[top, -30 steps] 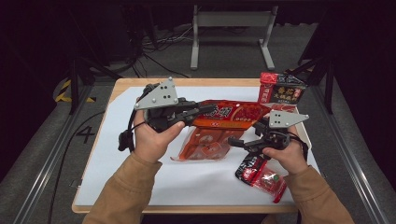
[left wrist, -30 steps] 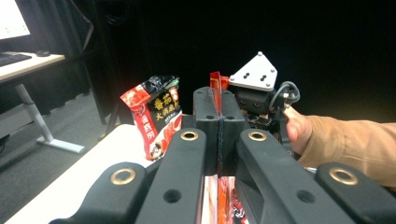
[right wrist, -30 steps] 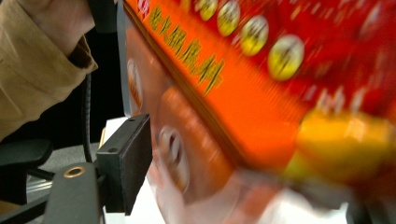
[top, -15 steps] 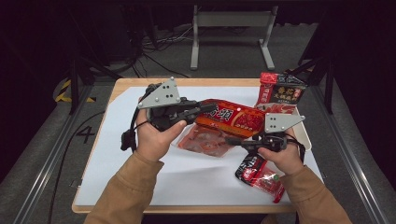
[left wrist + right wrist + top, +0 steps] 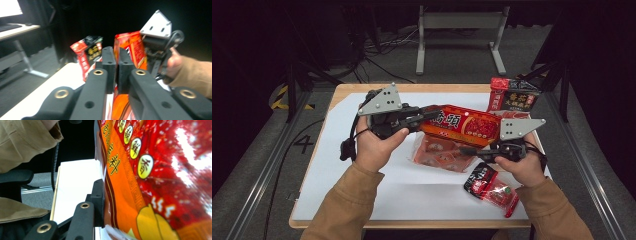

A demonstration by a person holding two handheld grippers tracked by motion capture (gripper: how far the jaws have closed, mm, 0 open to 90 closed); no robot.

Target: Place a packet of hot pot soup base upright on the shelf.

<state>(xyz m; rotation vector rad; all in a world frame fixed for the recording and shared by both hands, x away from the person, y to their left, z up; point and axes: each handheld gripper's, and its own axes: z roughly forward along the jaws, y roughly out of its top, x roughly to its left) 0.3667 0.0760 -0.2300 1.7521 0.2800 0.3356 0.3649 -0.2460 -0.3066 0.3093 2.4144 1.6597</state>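
A red and orange snack bag (image 5: pixel 462 122) hangs above the table between both grippers. My left gripper (image 5: pixel 432 116) pinches its left end. In the left gripper view the jaws (image 5: pixel 114 53) stand almost together with the bag's edge (image 5: pixel 130 45) between them; they have just been opening a little. My right gripper (image 5: pixel 467 150) reaches in from the right under the bag's lower edge. In the right gripper view its left jaw (image 5: pixel 105 192) presses on the bag (image 5: pixel 150 182), which hides the other jaw. These jaws have just been closing on the bag.
A clear packet of red snacks (image 5: pixel 442 155) lies on the white mat (image 5: pixel 362 190) under the held bag. A small red and black packet (image 5: pixel 492 187) lies by the right hand. A black and red bag (image 5: pixel 512 95) stands at the back right.
The snack bag has risen off the clear packet and tipped its face toward the camera. The right gripper's jaws have closed on its lower edge. Both hands stayed nearly in place.
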